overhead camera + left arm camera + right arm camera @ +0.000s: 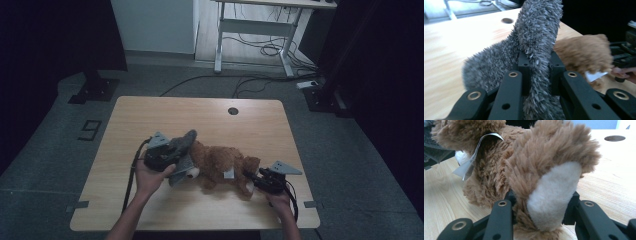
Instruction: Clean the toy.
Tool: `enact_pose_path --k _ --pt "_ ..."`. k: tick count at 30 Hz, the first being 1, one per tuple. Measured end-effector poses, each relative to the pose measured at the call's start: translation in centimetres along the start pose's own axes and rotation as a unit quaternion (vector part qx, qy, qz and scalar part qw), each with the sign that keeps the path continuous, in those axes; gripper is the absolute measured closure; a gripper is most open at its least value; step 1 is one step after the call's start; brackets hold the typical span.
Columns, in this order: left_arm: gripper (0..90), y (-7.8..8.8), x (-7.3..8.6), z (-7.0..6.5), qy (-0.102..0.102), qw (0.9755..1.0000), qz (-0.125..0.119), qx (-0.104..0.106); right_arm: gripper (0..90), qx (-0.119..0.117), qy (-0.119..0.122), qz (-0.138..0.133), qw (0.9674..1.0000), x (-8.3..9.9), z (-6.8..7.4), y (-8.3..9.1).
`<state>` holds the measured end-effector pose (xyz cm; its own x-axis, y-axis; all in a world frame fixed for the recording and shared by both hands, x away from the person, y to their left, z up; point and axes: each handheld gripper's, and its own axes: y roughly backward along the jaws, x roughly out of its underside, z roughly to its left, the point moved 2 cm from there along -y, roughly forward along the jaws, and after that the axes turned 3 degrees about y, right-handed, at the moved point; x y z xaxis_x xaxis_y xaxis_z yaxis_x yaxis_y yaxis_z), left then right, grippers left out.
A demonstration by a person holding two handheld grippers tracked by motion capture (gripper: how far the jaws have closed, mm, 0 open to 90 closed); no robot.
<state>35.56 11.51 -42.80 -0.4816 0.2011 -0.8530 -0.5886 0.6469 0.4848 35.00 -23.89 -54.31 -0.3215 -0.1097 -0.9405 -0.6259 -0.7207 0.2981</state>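
Observation:
A brown plush bear (220,162) lies on its side on the wooden table (200,120), with a white tag (229,173) on its back. A fuzzy grey cloth piece (182,145) covers its head end. My left gripper (172,155) is shut on this grey fuzzy cloth (536,50), which stands up between the jaws, with the bear (584,53) behind it. My right gripper (250,179) is shut on the bear's foot (554,192), whose pale sole faces the camera; the bear's tag (469,162) hangs to the left.
A round cable hole (233,111) sits near the table's far edge. Beyond the table stand a white desk frame (255,30) with loose cables on the floor and dark stands at both sides. The table's far half is bare wood.

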Motion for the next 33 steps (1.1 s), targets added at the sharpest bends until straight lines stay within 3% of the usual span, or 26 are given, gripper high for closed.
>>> enact_pose_path --k 3,5,7,10,11,12,15,20,23,25,30,33 --pt "76.9 -2.0 -0.4 -1.6 -0.017 0.9997 0.015 0.006 62.3 0.001 -0.002 -0.001 1.0000 0.0 0.0 0.0" --pt "76.8 -4.0 -0.1 -2.2 -0.029 0.9989 0.037 0.000 62.3 0.001 -0.002 -0.002 1.0000 0.0 0.0 0.0" --pt "76.7 -5.8 0.6 -1.9 -0.026 0.9979 0.059 -0.010 62.3 0.002 -0.002 -0.003 1.0000 0.0 -0.1 0.0" --pt "76.9 -6.7 1.6 -1.0 -0.021 0.9979 0.060 -0.016 62.1 -0.001 -0.005 -0.007 1.0000 -0.1 -0.1 0.0" --pt "77.3 -6.4 1.8 -0.5 -0.002 0.9985 0.055 -0.001 62.1 -0.002 -0.003 -0.007 1.0000 -0.1 0.0 -0.1" --pt "77.5 -6.1 1.8 -0.3 -0.001 0.9986 0.054 -0.002 62.1 -0.003 -0.002 -0.006 1.0000 -0.1 0.0 -0.1" --pt "77.5 -5.2 2.4 -0.3 -0.020 0.9986 0.047 -0.014 62.1 -0.006 -0.005 -0.005 1.0000 -0.1 0.0 -0.2" --pt "77.7 -3.8 4.2 0.0 -0.025 0.9991 0.027 -0.020 61.9 -0.010 -0.009 -0.006 0.9999 -0.1 0.0 -0.1" --pt "77.7 -2.9 5.0 0.8 -0.007 0.9997 0.020 -0.014 61.9 -0.010 -0.013 -0.006 0.9998 -0.1 -0.1 -0.2" --pt "77.7 -2.1 5.5 1.6 0.015 0.9998 0.013 -0.008 61.9 -0.010 -0.014 -0.007 0.9998 -0.1 -0.1 -0.2" --pt "77.3 -0.6 6.7 3.6 0.038 0.9984 0.007 -0.041 61.9 -0.008 -0.016 -0.005 0.9998 -0.1 -0.3 -0.3" --pt "77.2 -0.3 7.4 5.5 0.070 0.9960 0.013 -0.054 62.3 -0.008 -0.016 -0.005 0.9998 -0.1 -0.3 -0.3"
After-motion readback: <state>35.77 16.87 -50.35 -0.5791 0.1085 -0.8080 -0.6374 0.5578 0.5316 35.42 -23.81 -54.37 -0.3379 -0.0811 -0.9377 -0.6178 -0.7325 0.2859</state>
